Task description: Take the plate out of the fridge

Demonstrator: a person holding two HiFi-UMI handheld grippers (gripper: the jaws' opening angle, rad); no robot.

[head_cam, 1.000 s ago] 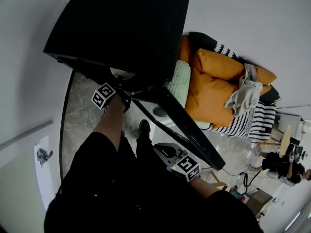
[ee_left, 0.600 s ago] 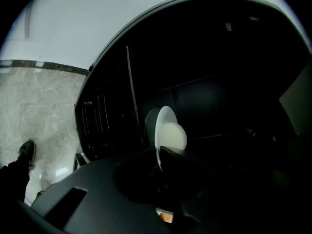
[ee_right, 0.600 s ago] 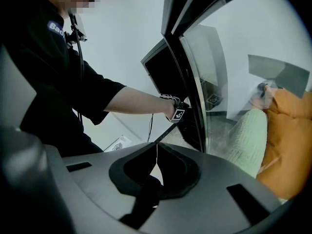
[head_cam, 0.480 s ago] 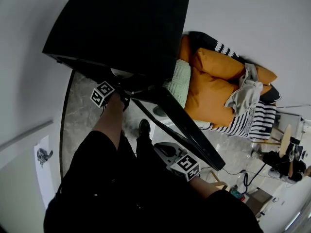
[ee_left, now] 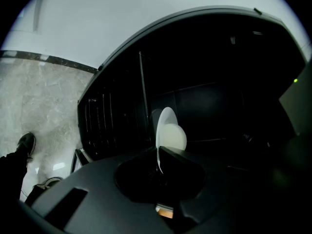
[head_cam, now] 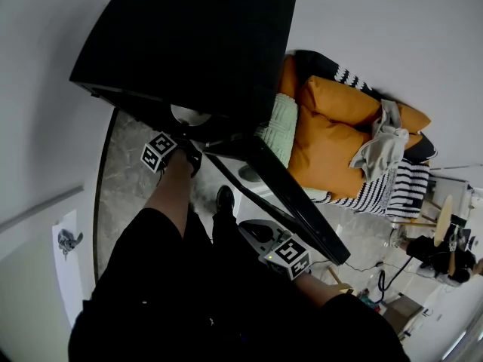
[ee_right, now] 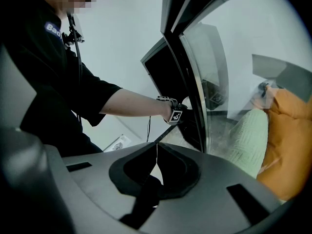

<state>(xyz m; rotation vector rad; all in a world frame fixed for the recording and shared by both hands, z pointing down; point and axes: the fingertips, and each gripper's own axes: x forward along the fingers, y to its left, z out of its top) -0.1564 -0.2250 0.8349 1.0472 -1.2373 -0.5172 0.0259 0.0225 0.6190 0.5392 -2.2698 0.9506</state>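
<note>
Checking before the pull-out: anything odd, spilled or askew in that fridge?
Nothing stands out. The left gripper, whose jaws have just been closing, pinches the rim of the white plate inside the dark fridge. No spill or damage is visible.

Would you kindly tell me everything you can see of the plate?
The plate is white, round and smooth, apparently ceramic. It sits inside the dark fridge, seen nearly edge-on from the left tool, whose jaws have just been closing and now pinch its near rim.
</note>
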